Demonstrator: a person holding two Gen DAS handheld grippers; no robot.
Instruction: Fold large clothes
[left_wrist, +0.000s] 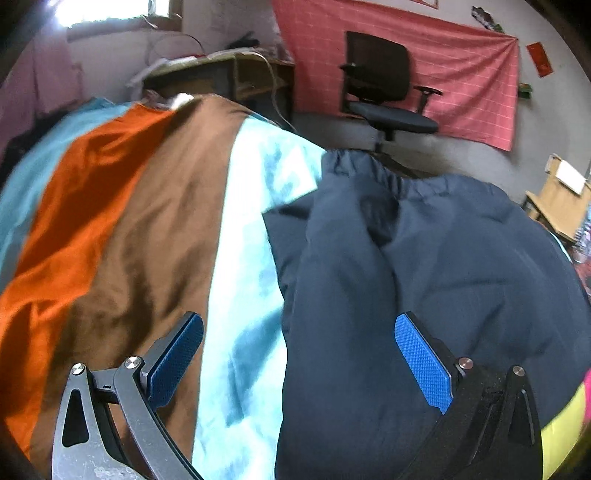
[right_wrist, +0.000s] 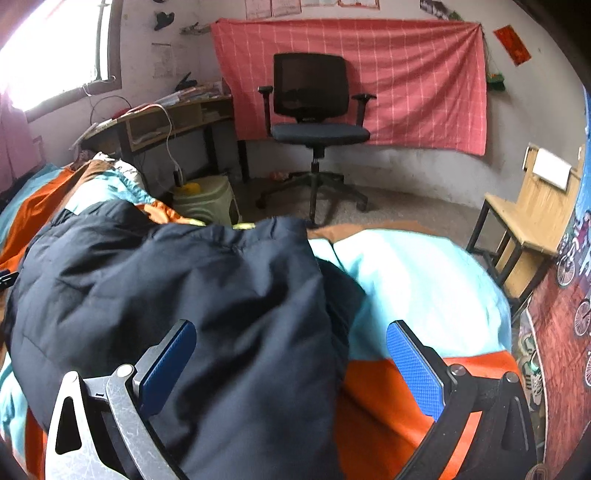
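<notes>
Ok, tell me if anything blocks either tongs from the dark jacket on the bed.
Nothing visible does. The left tongs hang open over the jacket's left edge, and the right tongs hang open over its right edge. Only the striped bedspread lies beneath.

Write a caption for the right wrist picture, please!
Open right gripper hovering over a dark navy jacket on a striped bedspread.

A black office chair (right_wrist: 314, 110) stands before a red checked cloth (right_wrist: 406, 74) hung on the pale wall, beside a cluttered wooden desk (right_wrist: 166, 118) under a bright window (right_wrist: 55, 48).
</notes>
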